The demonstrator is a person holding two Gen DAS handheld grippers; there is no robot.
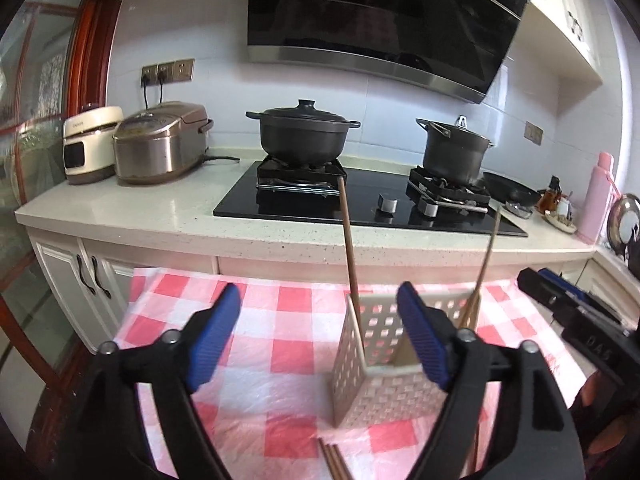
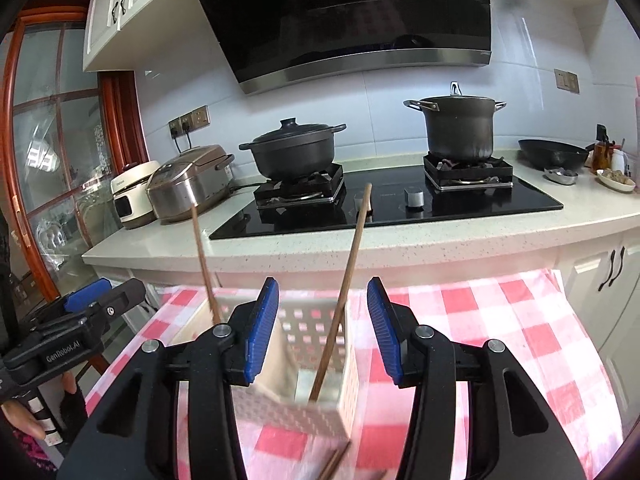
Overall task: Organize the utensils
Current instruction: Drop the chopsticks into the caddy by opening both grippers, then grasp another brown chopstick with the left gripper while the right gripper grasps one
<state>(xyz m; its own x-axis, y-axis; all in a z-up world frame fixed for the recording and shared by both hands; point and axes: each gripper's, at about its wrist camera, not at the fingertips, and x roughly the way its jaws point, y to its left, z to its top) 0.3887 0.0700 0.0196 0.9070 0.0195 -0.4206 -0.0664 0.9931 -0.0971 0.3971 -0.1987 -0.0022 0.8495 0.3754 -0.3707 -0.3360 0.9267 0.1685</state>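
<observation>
A white perforated utensil holder [image 1: 384, 360] stands on the pink checked tablecloth [image 1: 280, 344]. Two brown chopsticks stand in it: one [image 1: 349, 248] leans left, the other [image 1: 486, 264] leans right. More chopsticks [image 1: 334, 462] lie on the cloth in front of the holder. My left gripper [image 1: 320, 340] is open and empty, just before the holder. In the right wrist view my right gripper [image 2: 322, 328] is open and empty above the holder [image 2: 308, 360], with one standing chopstick [image 2: 344, 288] between its fingers and another chopstick [image 2: 204, 264] to the left.
A stone counter [image 1: 160, 208] carries a black hob [image 1: 360, 204] with a casserole [image 1: 302, 132] and a stockpot [image 1: 456, 152], two rice cookers [image 1: 160, 144], a pan [image 1: 512, 192] and a pink flask [image 1: 598, 196]. My right gripper body [image 1: 576, 320] shows at the right edge.
</observation>
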